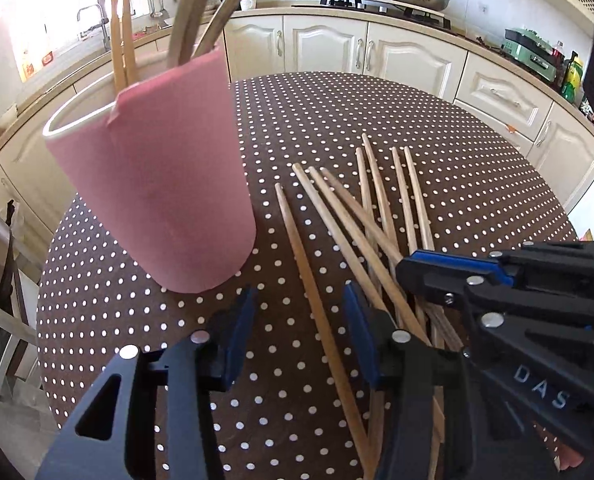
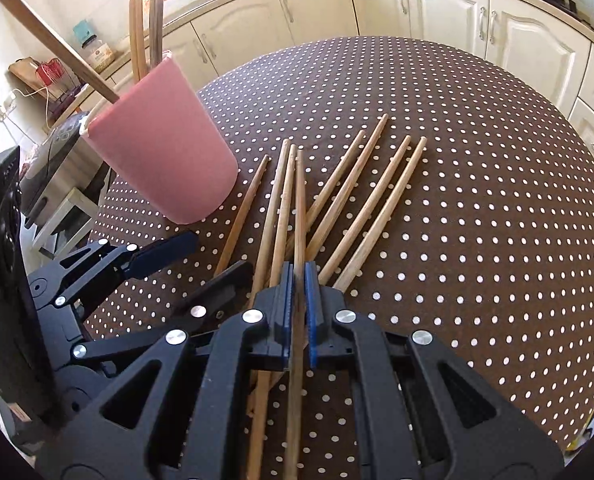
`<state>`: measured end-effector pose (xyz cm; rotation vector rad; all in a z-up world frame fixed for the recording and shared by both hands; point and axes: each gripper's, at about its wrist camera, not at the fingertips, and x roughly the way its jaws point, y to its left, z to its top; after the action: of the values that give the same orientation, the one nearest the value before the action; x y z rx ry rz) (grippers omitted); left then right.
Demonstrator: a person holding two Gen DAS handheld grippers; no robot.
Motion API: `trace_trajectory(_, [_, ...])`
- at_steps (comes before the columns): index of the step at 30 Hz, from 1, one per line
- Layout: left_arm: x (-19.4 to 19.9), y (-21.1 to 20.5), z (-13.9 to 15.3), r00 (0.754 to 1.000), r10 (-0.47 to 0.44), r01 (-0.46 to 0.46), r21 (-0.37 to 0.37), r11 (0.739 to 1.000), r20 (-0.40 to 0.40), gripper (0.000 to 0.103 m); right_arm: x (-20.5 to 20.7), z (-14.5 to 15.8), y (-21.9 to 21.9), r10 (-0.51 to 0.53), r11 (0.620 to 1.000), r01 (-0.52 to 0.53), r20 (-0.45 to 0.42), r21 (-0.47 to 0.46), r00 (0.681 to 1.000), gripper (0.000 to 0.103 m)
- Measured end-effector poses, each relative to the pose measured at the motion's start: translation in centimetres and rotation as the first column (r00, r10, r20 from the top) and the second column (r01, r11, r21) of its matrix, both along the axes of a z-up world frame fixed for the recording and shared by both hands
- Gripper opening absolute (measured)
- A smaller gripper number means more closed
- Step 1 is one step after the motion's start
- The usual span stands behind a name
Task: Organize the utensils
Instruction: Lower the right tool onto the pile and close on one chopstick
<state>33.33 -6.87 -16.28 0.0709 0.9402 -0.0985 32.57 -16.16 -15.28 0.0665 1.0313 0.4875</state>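
A pink holder cup (image 1: 165,184) stands on the dotted table with wooden utensils and chopsticks sticking out; it also shows in the right wrist view (image 2: 165,152). Several loose wooden chopsticks (image 1: 377,216) lie fanned on the cloth to its right, and show in the right wrist view too (image 2: 361,200). My right gripper (image 2: 299,276) is shut on one chopstick (image 2: 299,208) among the pile; it shows in the left wrist view (image 1: 421,272). My left gripper (image 1: 299,312) is open and empty, just in front of the cup; it shows in the right wrist view (image 2: 213,252).
The round table (image 2: 477,184) has a brown white-dotted cloth. Cream kitchen cabinets (image 1: 397,52) run behind it, with a stove, a pot and a pan on the counter. A chair stands at the left edge.
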Motion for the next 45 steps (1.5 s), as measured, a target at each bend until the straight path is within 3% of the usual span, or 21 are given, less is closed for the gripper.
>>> trace_trajectory(6, [1.4, -1.0, 0.0, 1.000, -0.010, 0.010, -0.002, 1.000, -0.009, 0.033, 2.4, -0.2, 1.8, 0.008, 1.000, -0.009, -0.057, -0.010, 0.998, 0.008])
trace_trajectory(8, [1.5, -1.0, 0.0, 1.000, -0.007, 0.007, -0.006, 1.000, -0.004, 0.014, 2.9, -0.2, 2.2, 0.013, 1.000, -0.013, -0.067, -0.012, 0.998, 0.008])
trace_trajectory(13, [1.4, -0.9, -0.2, 1.000, -0.006, 0.006, -0.038, 0.999, 0.003, 0.007, 3.8, -0.2, 2.7, 0.016, 1.000, -0.016, -0.071, 0.001, 0.997, 0.008])
trace_trajectory(22, [0.2, 0.7, -0.5, 1.000, 0.005, -0.001, -0.169, 0.986, 0.024, 0.006, 2.0, -0.7, 0.8, -0.006, 0.999, 0.007, -0.018, 0.051, 1.000, 0.007])
trace_trajectory(28, [-1.6, 1.1, 0.4, 0.998, -0.014, 0.027, -0.201, 0.979, 0.068, 0.006, 0.7, 0.4, -0.9, -0.005, 0.996, 0.004, 0.014, 0.085, 1.000, 0.007])
trace_trajectory(35, [-3.7, 2.1, 1.6, 0.995, -0.023, 0.044, -0.225, 0.973, 0.096, 0.006, -0.2, 1.3, -2.2, -0.012, 0.999, 0.010, 0.033, 0.048, 0.999, 0.007])
trace_trajectory(38, [-4.1, 2.8, 1.7, 0.996, -0.005, 0.024, -0.218, 0.976, 0.089, 0.006, 0.1, 1.0, -2.3, -0.014, 0.999, 0.014, -0.008, 0.041, 1.000, 0.007])
trace_trajectory(45, [-4.5, 4.3, 1.6, 0.997, 0.013, 0.004, -0.224, 0.975, 0.076, 0.006, 0.5, 1.2, -0.2, -0.025, 0.999, 0.025, 0.004, -0.041, 1.000, 0.007])
